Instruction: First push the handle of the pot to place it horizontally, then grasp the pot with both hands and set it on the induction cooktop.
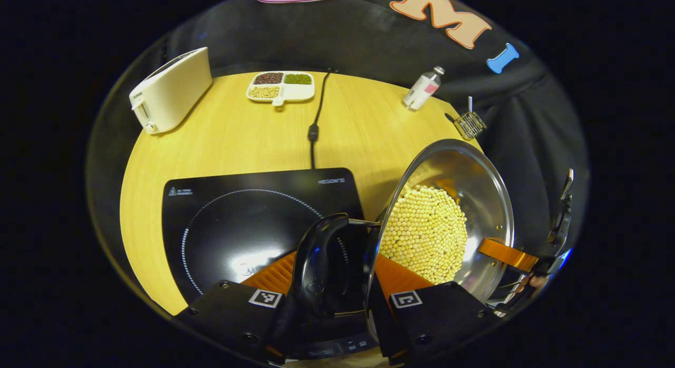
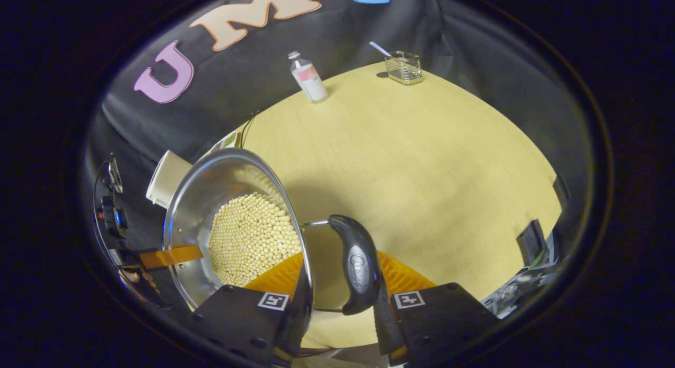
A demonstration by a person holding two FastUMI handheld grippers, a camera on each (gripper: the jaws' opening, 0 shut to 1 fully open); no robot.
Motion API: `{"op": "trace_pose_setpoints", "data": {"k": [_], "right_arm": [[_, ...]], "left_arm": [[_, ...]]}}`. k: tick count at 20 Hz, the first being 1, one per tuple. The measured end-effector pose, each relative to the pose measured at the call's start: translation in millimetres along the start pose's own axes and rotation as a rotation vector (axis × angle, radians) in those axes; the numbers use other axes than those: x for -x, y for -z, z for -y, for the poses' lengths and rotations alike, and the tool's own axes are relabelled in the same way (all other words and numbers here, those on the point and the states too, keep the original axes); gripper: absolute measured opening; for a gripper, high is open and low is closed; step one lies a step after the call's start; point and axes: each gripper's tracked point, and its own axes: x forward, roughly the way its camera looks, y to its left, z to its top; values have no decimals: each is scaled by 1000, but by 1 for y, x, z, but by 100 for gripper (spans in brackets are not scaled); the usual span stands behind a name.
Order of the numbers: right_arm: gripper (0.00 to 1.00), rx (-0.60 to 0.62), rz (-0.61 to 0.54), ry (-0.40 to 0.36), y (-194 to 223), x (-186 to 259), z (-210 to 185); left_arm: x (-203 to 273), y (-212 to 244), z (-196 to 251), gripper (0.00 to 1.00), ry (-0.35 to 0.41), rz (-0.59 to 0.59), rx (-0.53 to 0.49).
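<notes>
So the round stainless steel pot (image 1: 477, 199) is up off the yellow wooden table (image 1: 237, 131), carried between the two tongs, and it's loaded with small pale yellow beans (image 1: 424, 233).

The left gripper (image 1: 337, 283) is clamped across the pot's rim and wall, with the curved black plastic handle (image 1: 316, 257) sitting between its fingers. The right gripper (image 2: 337, 297) has the same hold on the opposite side, rim and the other black handle (image 2: 357, 268) caught between its fingers. In the left gripper view the flat black glass induction cooktop (image 1: 248, 220) lies straight ahead of and below the left tongs, so the pot looks partly over it, not yet down.

What worries me:
- The beans sit heaped toward one side. If either hand dips, my guess is they roll and slop over the rim.
- Thin rim plus smooth handles, so a pinch that slackens could let the pot swing or drop onto the glass.
- Two hands moving unevenly would twist the pot in both grips.

Other containers, all well ahead of the left tongs at the table's far edge: a white three-compartment dish (image 1: 281, 85) holding dark brownish, green and pale beans, one sort per section; a small white plastic bottle (image 1: 422, 89), contents I can't tell; a little wire basket (image 1: 469, 124) with something thin poking out of it.
</notes>
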Motion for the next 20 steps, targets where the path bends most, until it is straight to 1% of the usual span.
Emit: {"op": "trace_pose_setpoints", "data": {"k": [1,2,3,4,5,6,7,10,11,12,13,14,15,16,17,18,19,20], "right_arm": [[53,5,-1,-2,3,-1,-9],[53,13,-4,-6,5,-2,-18],[53,21,-8,-10,7,-4,-28],[53,30,-10,-17,8,-7,-38],[53,42,-12,-24,9,-9,-48],[53,53,-18,-32,11,-11,-58],[53,63,-25,-39,12,-14,-68],[53,91,-36,-59,15,-21,-96],[58,96,-42,-66,17,-23,-104],[58,101,-48,-72,22,-24,-112],[53,106,-53,-77,24,-25,-119],[53,111,-58,-81,27,-26,-125],[53,116,-63,-85,29,-28,-131],[53,121,-68,-88,32,-30,-136],[58,127,-72,-91,34,-31,-140],[53,132,-77,-94,36,-33,-144],[53,136,-83,-96,39,-35,-148],[53,139,-88,-98,41,-36,-151]], "left_arm": [[3,1,-8,63,-1,-1,8],[7,1,-17,61,-4,0,16],[11,0,-27,63,-8,6,23],[16,1,-36,63,-13,11,33],[23,1,-46,60,-17,15,43],[28,1,-52,63,-22,16,55],[32,2,-61,61,-28,17,67],[43,2,-94,60,-48,27,94],[44,2,-102,61,-54,28,102],[46,1,-110,61,-60,29,109],[49,2,-117,61,-64,31,114],[51,3,-124,63,-69,31,120],[52,4,-130,61,-72,29,128],[53,5,-136,61,-75,28,134],[54,7,-141,60,-77,25,141],[54,9,-146,63,-79,23,147],[55,10,-151,63,-82,19,154],[56,12,-156,60,-84,14,162]]}}
